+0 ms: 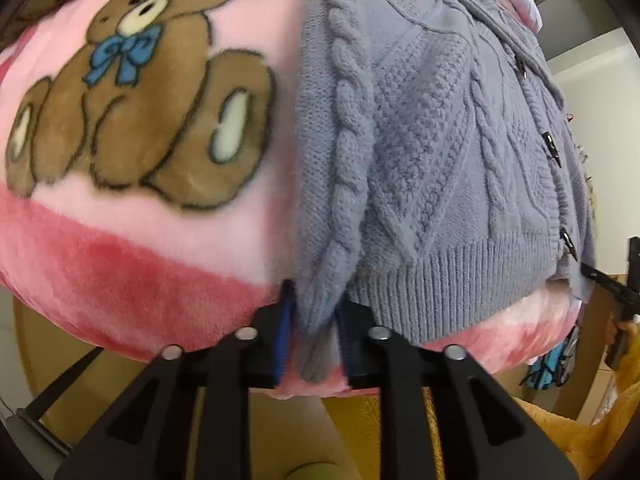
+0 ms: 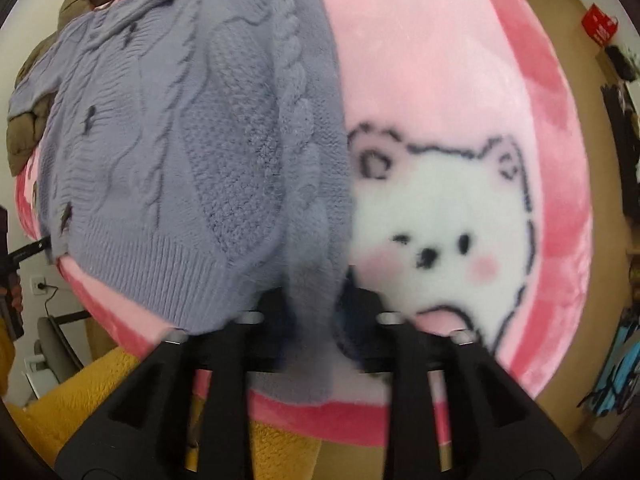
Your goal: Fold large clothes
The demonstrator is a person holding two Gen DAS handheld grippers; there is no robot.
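A lavender cable-knit cardigan (image 1: 420, 152) with dark toggle buttons lies on a pink bear-print blanket (image 1: 140, 240). My left gripper (image 1: 314, 320) is shut on the cardigan's left sleeve edge, near the ribbed hem. In the right wrist view the same cardigan (image 2: 180, 160) covers the left half of the blanket (image 2: 440, 80). My right gripper (image 2: 314, 308) is shut on the cardigan's right sleeve edge, with knit bunched between the fingers.
The blanket's front edge (image 2: 340, 412) drops off just below both grippers. A mustard fleece garment (image 2: 80, 400) hangs below it. A brown padded jacket (image 2: 28, 128) lies at the blanket's far left. Tan floor (image 2: 576, 80) and a red bag (image 2: 600, 26) lie to the right.
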